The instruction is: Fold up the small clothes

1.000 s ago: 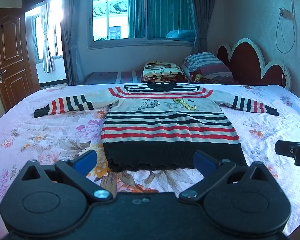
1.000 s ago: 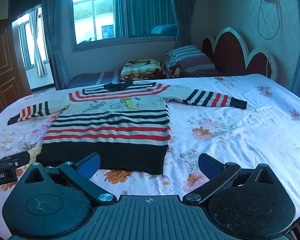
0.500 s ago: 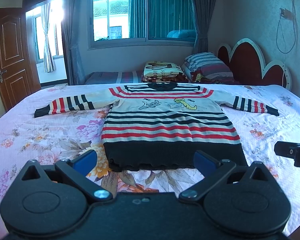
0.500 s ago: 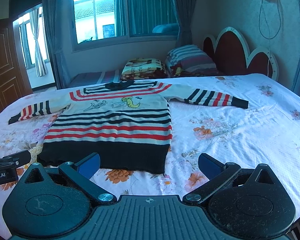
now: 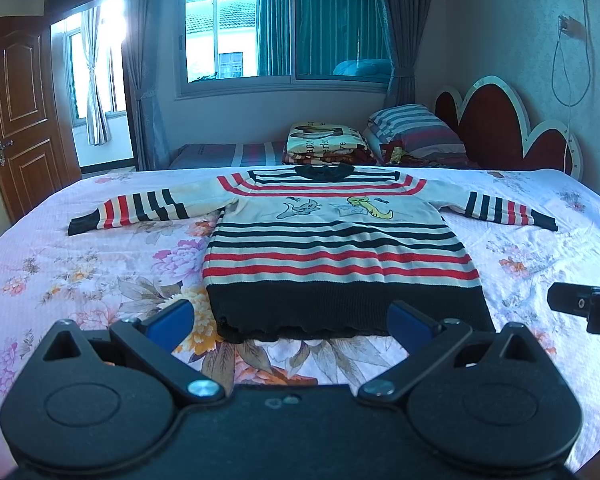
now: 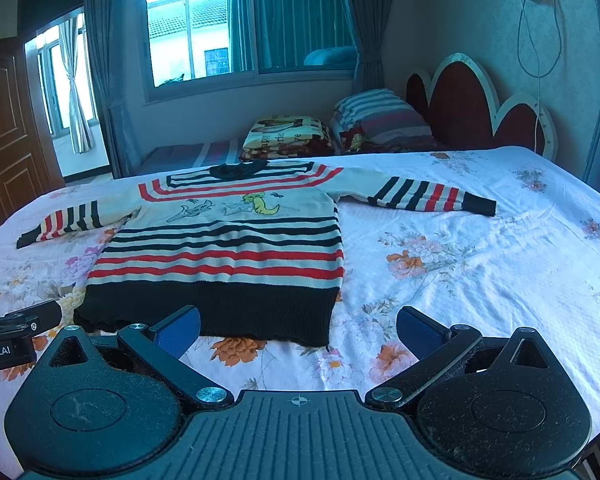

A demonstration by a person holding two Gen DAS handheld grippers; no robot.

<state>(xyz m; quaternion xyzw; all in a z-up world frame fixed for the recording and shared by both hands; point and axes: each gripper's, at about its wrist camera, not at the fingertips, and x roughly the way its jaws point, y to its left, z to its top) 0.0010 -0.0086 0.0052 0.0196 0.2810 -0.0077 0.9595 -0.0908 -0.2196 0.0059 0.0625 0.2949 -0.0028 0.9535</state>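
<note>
Pretty much nothing has moved since a second ago; the view just nudged a hair. Left gripper (image 5: pixel 288 318) and right gripper (image 6: pixel 298 326) both hover spread wide, holding nothing, just off the bed's (image 6: pixel 479 264) near edge. The striped sweater (image 5: pixel 331 240) lies flat mid-bed, sleeves out, black hem nearest, collar toward the far-edge pillows (image 5: pixel 411 130).

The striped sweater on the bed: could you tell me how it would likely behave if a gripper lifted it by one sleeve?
The striped sweater looks like soft knit lying flat, so it would probably drape and sag. Its sleeve would likely rise first, the body trailing. The hem looks thicker and may drag on the bedsheet.
</note>
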